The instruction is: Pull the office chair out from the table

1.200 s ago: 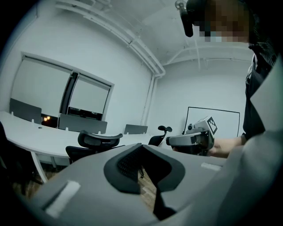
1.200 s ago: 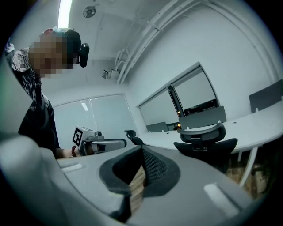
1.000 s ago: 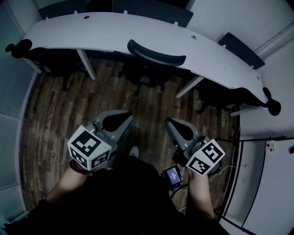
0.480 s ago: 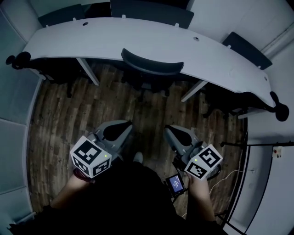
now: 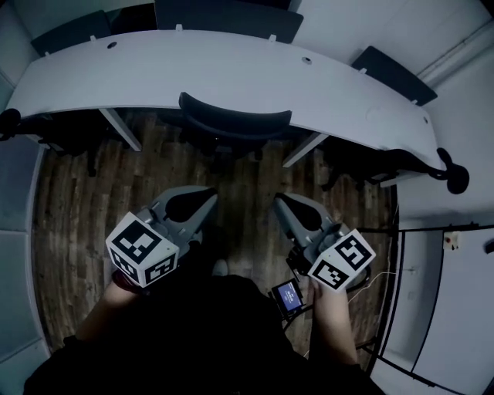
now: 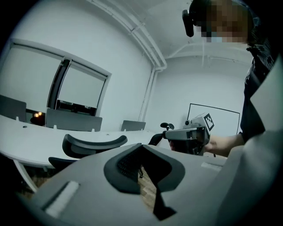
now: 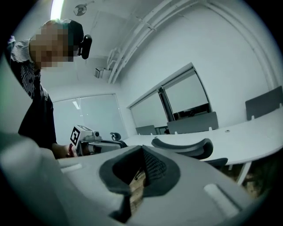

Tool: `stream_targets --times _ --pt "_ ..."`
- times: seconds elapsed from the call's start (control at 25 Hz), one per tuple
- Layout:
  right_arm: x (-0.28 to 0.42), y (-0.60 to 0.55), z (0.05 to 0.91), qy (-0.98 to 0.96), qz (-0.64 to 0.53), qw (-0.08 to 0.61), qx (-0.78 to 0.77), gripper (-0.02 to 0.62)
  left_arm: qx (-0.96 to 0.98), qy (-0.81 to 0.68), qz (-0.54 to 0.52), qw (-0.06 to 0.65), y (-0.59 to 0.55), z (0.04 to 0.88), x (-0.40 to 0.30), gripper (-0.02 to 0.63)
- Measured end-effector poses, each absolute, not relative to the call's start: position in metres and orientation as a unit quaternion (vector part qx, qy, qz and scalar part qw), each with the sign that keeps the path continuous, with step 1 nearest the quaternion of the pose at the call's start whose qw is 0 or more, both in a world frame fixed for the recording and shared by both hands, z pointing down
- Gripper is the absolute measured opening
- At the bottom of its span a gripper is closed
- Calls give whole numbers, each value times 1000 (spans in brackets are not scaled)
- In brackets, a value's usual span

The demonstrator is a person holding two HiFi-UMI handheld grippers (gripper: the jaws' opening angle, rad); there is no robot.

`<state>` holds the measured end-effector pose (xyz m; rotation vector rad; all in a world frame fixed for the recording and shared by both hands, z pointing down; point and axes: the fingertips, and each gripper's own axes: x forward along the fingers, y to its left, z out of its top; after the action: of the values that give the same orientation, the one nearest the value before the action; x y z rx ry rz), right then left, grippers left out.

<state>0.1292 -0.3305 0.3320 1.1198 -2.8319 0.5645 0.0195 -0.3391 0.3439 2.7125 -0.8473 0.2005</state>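
Observation:
The dark office chair [image 5: 235, 117] is tucked under the curved white table [image 5: 340, 89]; only its curved backrest shows past the table's near edge. My left gripper [image 5: 207, 199] and right gripper [image 5: 281, 204] float side by side over the wooden floor, short of the chair and not touching it. Both point toward the backrest. Each has its jaws shut with nothing between them. The left gripper view shows the backrest [image 6: 93, 143] ahead and the right gripper [image 6: 190, 134] beside it. In the right gripper view the backrest [image 7: 183, 148] lies ahead, the left gripper [image 7: 88, 141] off to the side.
Two more dark chairs sit under the table, one at the left [image 5: 65, 131] and one at the right [image 5: 386, 163]. Grey divider panels [image 5: 224, 17] stand along the table's far side. A small lit device [image 5: 287, 295] hangs by my right hand. A glass partition [image 5: 401, 254] runs along the right.
Both grippers have moved forward together toward the table, and the chair's backrest now lies nearer their tips. The jaws stayed shut.

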Motion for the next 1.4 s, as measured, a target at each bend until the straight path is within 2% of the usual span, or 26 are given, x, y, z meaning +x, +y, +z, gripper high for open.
stream_targets --times 0.2,0.44,0.92,1.4 --pt "116 -372 298 -912 157 4 378 0 951 -276 55 130 -395 323 13 0" --pt "109 -406 308 -898 130 52 417 0 969 -212 72 100 -421 323 12 0" --pt "86 -448 319 -885 118 71 444 2 978 -163 96 83 -469 337 -8 0" --pt "115 -506 323 -900 127 90 408 3 973 -180 110 92 -520 343 17 0"
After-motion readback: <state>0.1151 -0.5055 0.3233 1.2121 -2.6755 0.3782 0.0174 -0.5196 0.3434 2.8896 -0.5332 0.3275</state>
